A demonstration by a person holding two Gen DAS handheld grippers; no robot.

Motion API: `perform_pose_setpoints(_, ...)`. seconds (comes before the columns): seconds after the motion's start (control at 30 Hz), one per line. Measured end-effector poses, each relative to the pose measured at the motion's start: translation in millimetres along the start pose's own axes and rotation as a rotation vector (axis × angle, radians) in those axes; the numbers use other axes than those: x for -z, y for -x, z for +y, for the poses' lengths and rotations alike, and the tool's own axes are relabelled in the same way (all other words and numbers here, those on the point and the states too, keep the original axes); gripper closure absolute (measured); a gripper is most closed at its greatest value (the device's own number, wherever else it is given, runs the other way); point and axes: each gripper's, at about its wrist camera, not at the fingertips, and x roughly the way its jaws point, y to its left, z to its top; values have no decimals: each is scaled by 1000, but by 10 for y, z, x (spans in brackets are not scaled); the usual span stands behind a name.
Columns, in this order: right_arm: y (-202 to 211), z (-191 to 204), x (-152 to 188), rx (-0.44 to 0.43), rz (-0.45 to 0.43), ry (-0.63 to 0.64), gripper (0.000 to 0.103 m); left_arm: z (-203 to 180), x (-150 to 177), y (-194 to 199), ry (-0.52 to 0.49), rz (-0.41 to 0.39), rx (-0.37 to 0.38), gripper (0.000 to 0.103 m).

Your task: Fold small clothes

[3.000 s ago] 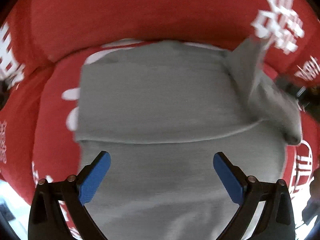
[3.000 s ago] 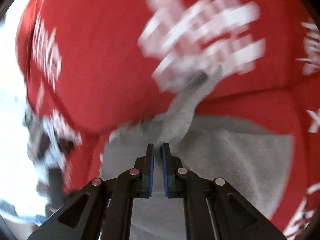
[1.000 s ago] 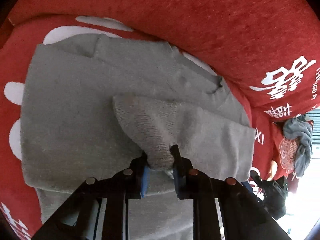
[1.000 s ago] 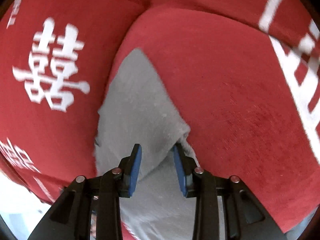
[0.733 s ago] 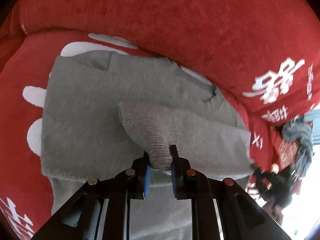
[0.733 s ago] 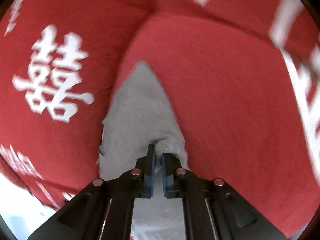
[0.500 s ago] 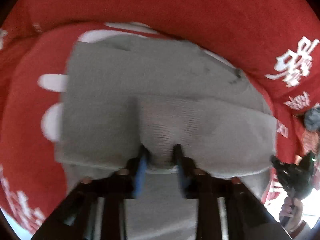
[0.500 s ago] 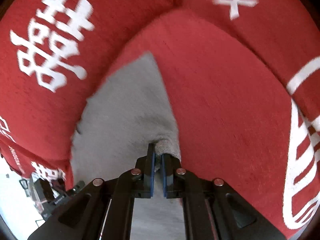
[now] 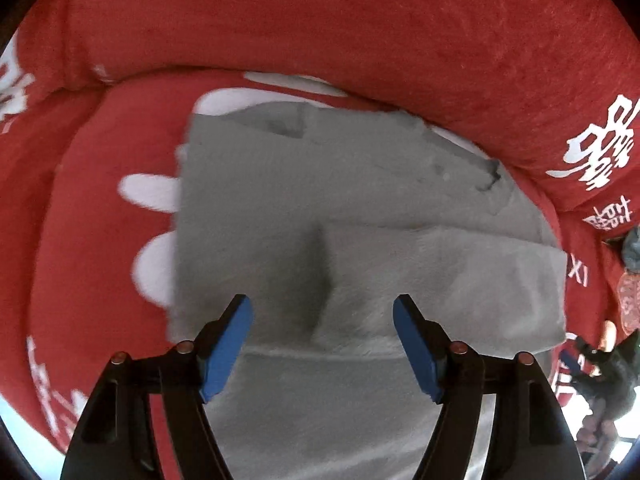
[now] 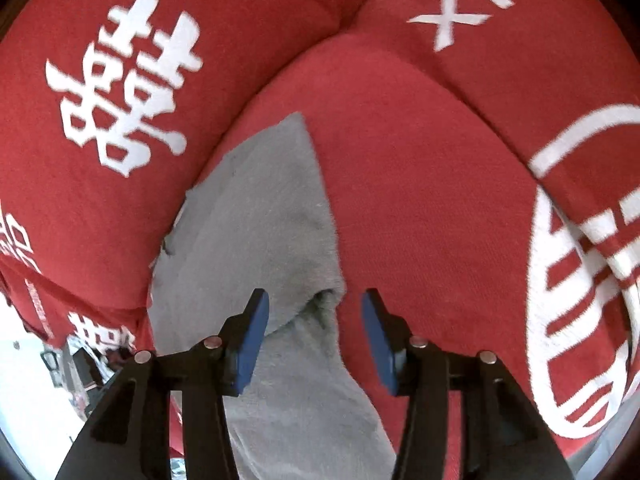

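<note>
A small grey knitted garment point(image 9: 304, 200) lies flat on a red sofa seat point(image 9: 80, 216). A grey sleeve flap point(image 9: 440, 280) lies folded across its middle. My left gripper point(image 9: 322, 312) is open just above the flap's left end and holds nothing. In the right wrist view the same garment point(image 10: 260, 216) shows with a folded edge point(image 10: 320, 304) by the seat. My right gripper point(image 10: 314, 304) is open around that folded edge and grips nothing.
The red sofa back cushion point(image 9: 360, 32) with white printed characters rises right behind the garment. Another cushion point(image 10: 120, 80) with a large white character stands at the left in the right wrist view. A bundle of grey-blue cloth point(image 9: 632, 248) lies far right.
Both grippers have opened and let go of the grey cloth. The sleeve flap has dropped flat onto the garment. The left gripper has pulled back a little.
</note>
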Motion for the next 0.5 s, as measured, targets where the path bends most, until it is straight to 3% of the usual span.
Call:
perform_pose_setpoints(0.1, -136, -119, -61, -47, 20, -65, 50, -110, -36, -178, -68, -5, -182, 29)
perform_pose_setpoints(0.17, -278, -143, -88, -62, 46, -101, 57, -106, 7, -189, -90, -17, -223, 29)
perform_pose_setpoints(0.2, -300, -80, -106, -34, 48, -72, 89, -97, 33, -172, -93, -22, -228, 29)
perform_pose_setpoints(0.3, -257, 182, -135, 69, 33, 89, 89, -43, 159, -141, -137, -34, -295, 28)
perform_pose_setpoints(0.37, -321, 227, -144, 155, 61, 167, 89, 26, 194, -111, -127, -30, -286, 26)
perform_pose_setpoints(0.5, -312, 192, -144, 168, 63, 169, 87, 86, 125, 51, -72, -40, -290, 26)
